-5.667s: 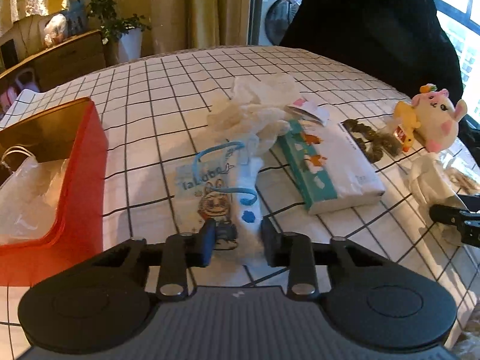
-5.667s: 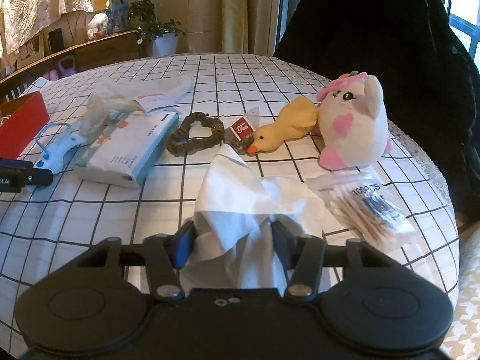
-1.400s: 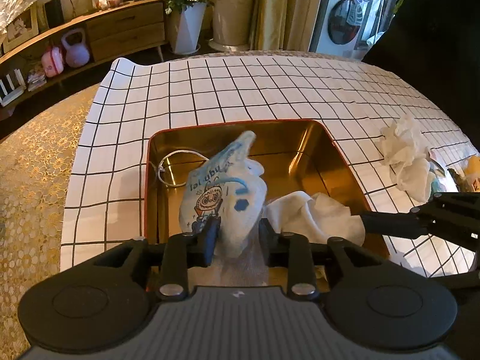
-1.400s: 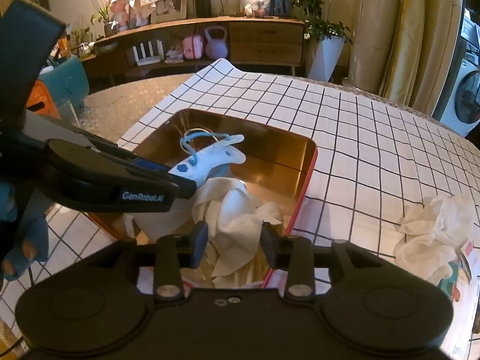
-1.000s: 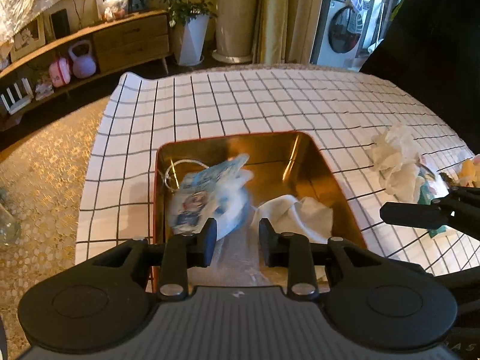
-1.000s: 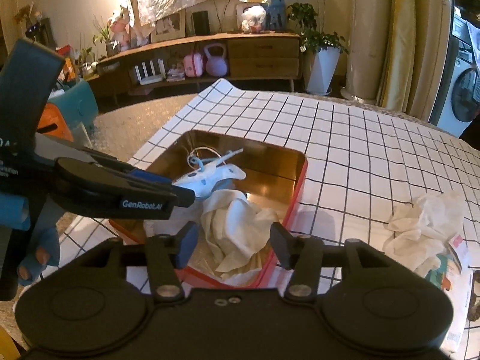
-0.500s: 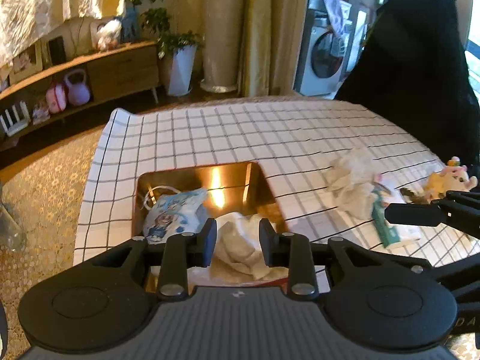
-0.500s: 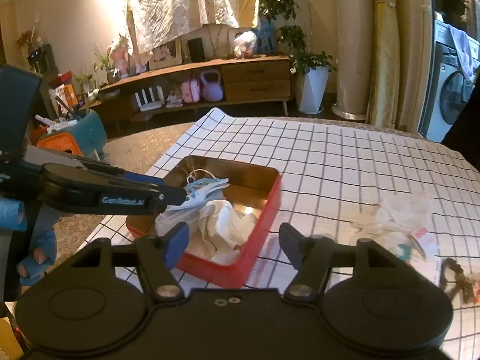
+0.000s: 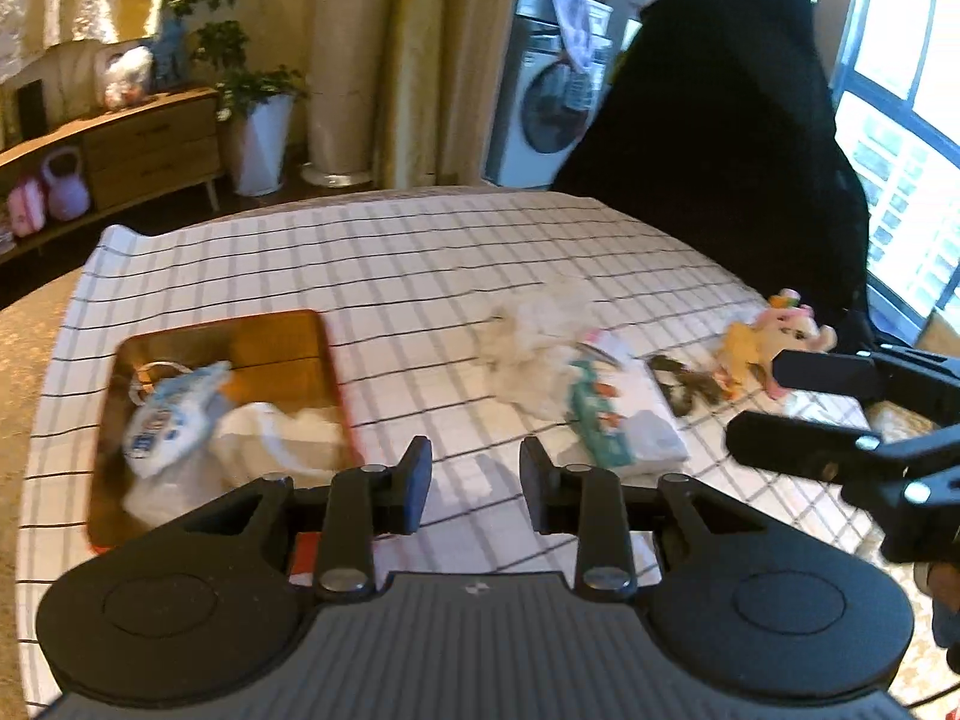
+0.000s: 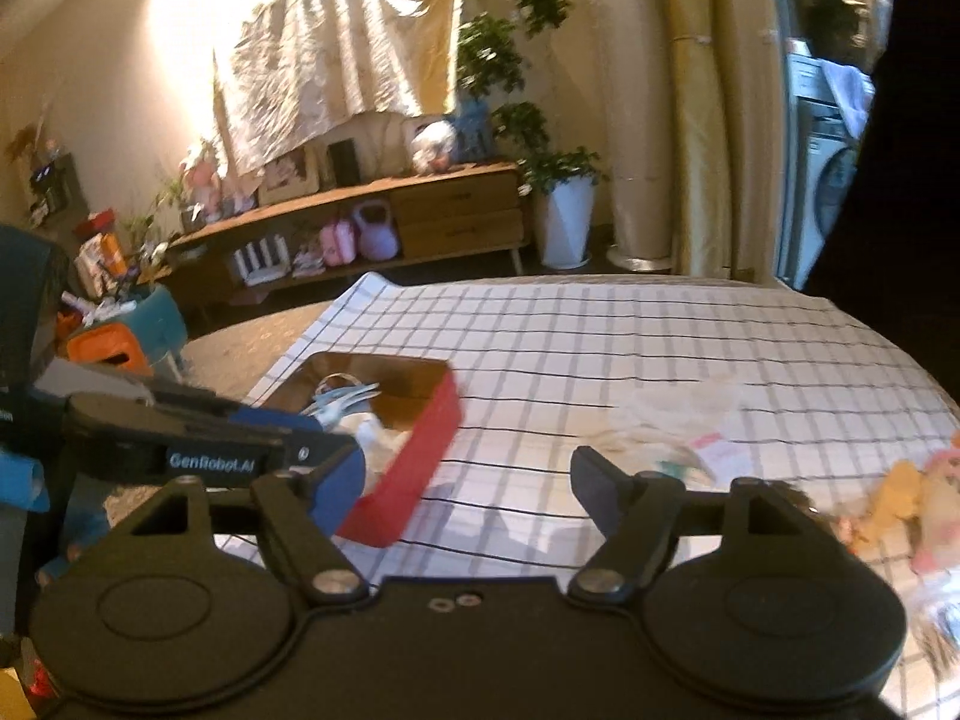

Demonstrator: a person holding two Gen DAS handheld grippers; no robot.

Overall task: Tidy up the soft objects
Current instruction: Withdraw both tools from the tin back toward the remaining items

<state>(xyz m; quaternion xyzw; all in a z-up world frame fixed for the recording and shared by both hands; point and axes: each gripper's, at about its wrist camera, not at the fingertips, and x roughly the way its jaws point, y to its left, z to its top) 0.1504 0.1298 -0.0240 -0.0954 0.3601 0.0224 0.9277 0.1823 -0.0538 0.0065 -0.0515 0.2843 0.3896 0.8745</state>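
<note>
Pouch [image 9: 171, 420] and white cloth [image 9: 282, 441] lie in the red tin [image 9: 273, 339], left of both empty, parted claws [image 9: 474, 480] [image 10: 474, 474].

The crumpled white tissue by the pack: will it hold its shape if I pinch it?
Probably not. The tissue looks thin and loosely bunched, so it should collapse and dangle. It likely weighs very little, so a light pinch may do. One edge seems to lie against the pack; it might drag.

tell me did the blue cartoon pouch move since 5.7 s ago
Yes. The blue cartoon pouch went from the checked cloth beside the tissue pack into the red tray.
</note>
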